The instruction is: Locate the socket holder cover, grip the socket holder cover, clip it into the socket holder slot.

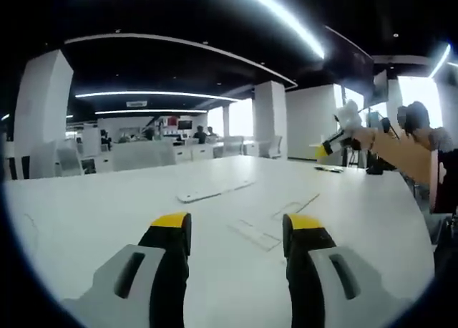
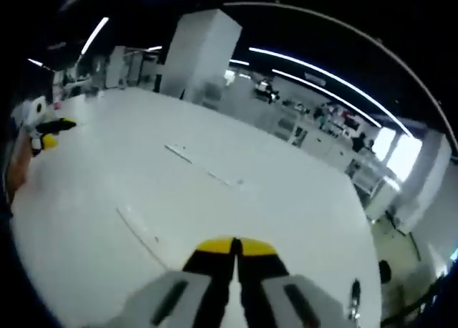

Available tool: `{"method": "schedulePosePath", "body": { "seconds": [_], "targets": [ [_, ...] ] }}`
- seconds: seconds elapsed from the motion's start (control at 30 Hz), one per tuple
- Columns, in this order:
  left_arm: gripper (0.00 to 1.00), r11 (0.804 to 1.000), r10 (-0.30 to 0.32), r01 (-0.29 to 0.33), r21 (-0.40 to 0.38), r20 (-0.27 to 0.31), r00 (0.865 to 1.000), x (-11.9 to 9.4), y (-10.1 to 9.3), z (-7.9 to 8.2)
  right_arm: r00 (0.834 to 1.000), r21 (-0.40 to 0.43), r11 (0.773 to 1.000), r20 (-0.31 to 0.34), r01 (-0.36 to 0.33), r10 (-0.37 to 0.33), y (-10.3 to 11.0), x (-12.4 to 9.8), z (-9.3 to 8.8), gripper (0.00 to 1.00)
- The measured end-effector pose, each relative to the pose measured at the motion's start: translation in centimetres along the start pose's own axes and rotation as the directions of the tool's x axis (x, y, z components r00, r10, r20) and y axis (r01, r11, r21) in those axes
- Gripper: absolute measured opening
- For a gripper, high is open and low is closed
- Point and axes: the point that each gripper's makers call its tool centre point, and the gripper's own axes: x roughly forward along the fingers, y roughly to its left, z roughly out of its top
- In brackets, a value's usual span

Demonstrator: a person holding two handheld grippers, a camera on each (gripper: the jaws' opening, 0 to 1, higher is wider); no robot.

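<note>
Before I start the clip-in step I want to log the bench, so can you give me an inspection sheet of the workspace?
Surface: white table, broad and bare around the parts.
Job's things: long white strip lying flat mid-table; two flat white pieces nearer, one and one. Which one is the cover cannot be told.
Clutter: small dark items at the far table edge, too small to name.
Grippers: left gripper open over the table, holding nothing; right gripper shut, nothing seen between the fingers.
Cables: nothing seen.
Surroundings: open office with white pillars, ceiling strip lights, desks and people far off.
</note>
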Motion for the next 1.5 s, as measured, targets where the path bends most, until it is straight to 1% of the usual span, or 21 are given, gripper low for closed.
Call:
{"method": "schedulePosePath", "body": {
  "seconds": [0.03, 0.1, 0.13, 0.27, 0.37, 0.47, 0.53, 0.6, 0.63, 0.7, 0.77, 0.8, 0.83, 0.97, 1.03, 1.07, 1.23, 1.33, 1.43, 1.5],
  "targets": [
    [0.52, 1.0, 0.002, -0.002, 0.0, 0.001, 1.0, 0.0, 0.0, 0.0, 1.0, -0.004, 1.0, 0.017, 0.009, -0.009, 0.1, -0.2, -0.2, 0.04],
    [0.52, 1.0, 0.003, -0.003, -0.002, 0.003, 1.0, 0.0, 0.0, 0.1, 0.999, 0.02, 1.0, 0.053, 0.009, -0.01, 0.4, -0.4, -0.5, 0.04],
    [0.52, 1.0, 0.003, -0.003, -0.002, 0.002, 1.0, -0.1, -0.1, 0.1, 0.997, 0.027, 0.999, 0.066, 0.025, -0.027, 0.1, -0.4, -0.7, 0.04],
    [0.52, 1.0, 0.002, -0.002, -0.003, 0.003, 1.0, -0.1, -0.3, 0.1, 0.996, 0.033, 0.999, 0.081, 0.027, -0.03, 0.2, 0.0, -1.7, 0.04],
    [0.52, 1.0, 0.002, -0.002, -0.002, 0.0, 1.0, 0.0, -0.4, 0.1, 0.993, 0.042, 0.999, 0.108, 0.034, -0.039, 0.1, 0.3, -2.7, 0.04],
    [0.52, 1.0, 0.009, -0.009, -0.002, 0.001, 1.0, 0.0, -0.4, 0.1, 0.99, 0.024, 0.999, 0.134, 0.044, -0.047, -0.4, 1.1, -3.4, 0.04],
    [0.52, 1.0, 0.016, -0.016, -0.002, 0.0, 1.0, 0.1, -0.2, 0.0, 0.991, 0.006, 0.998, 0.12, 0.058, -0.058, -0.6, 1.6, -4.0, 0.04],
    [0.52, 1.0, 0.024, -0.024, 0.0, -0.005, 1.0, 0.1, 0.0, -0.2, 0.99, -0.008, 0.998, 0.121, 0.07, -0.068, -1.1, 1.5, -4.3, 0.04],
    [0.52, 1.0, 0.027, -0.027, 0.0, -0.005, 1.0, 0.1, 0.1, -0.2, 0.99, 0.001, 0.998, 0.126, 0.061, -0.06, -1.1, 1.4, -4.4, 0.04],
    [0.52, 0.999, 0.036, -0.036, 0.002, -0.006, 0.999, 0.1, 0.2, -0.2, 0.991, 0.033, 0.999, 0.129, 0.017, -0.021, -0.6, 1.4, -4.8, 0.04],
    [0.52, 0.999, 0.045, -0.045, 0.002, -0.002, 0.999, 0.0, 0.3, -0.1, 0.993, 0.035, 0.999, 0.119, 0.015, -0.019, -0.9, 1.4, -5.3, 0.04],
    [0.52, 0.999, 0.047, -0.047, 0.003, -0.001, 0.999, -0.1, 0.3, -0.1, 0.994, 0.033, 0.999, 0.104, 0.016, -0.02, -0.5, 1.5, -5.8, 0.04],
    [0.52, 0.999, 0.054, -0.054, 0.003, 0.009, 0.998, -0.2, 0.3, 0.1, 0.995, 0.04, 0.999, 0.101, 0.015, -0.019, -0.6, 1.4, -5.9, 0.04],
    [0.52, 0.999, 0.051, -0.051, -0.008, 0.019, 0.998, -0.5, 0.0, 0.5, 0.996, 0.07, 0.998, 0.094, -0.009, 0.003, -0.2, 1.4, -6.1, 0.04],
    [0.52, 0.999, 0.044, -0.044, -0.011, 0.018, 0.999, -0.6, -0.3, 0.5, 0.997, 0.07, 0.998, 0.078, -0.006, 0.0, 0.0, 1.4, -6.5, 0.04],
    [0.52, 0.999, 0.041, -0.041, -0.013, 0.02, 0.999, -0.6, -0.4, 0.6, 0.997, 0.072, 0.997, 0.071, 0.008, -0.013, 0.0, 1.4, -6.6, 0.04],
    [0.52, 0.999, 0.034, -0.034, -0.012, 0.027, 0.999, -0.8, -0.8, 0.9, 0.997, 0.104, 0.994, 0.071, 0.008, -0.015, -0.2, 1.3, -7.0, 0.04],
    [0.52, 0.999, 0.038, -0.038, -0.002, 0.025, 0.999, -0.8, -0.7, 0.8, 0.998, 0.103, 0.995, 0.061, 0.01, -0.016, 0.0, 1.5, -7.3, 0.04],
    [0.52, 0.999, 0.04, -0.04, 0.0, 0.017, 0.999, -0.6, -0.5, 0.5, 0.998, 0.089, 0.996, 0.063, -0.014, 0.008, 0.8, 1.8, -7.2, 0.04],
    [0.52, 0.999, 0.041, -0.041, 0.002, 0.013, 0.999, -0.6, -0.4, 0.4, 0.998, 0.084, 0.996, 0.064, -0.018, 0.013, 1.0, 2.0, -7.1, 0.04]
  ]
}}
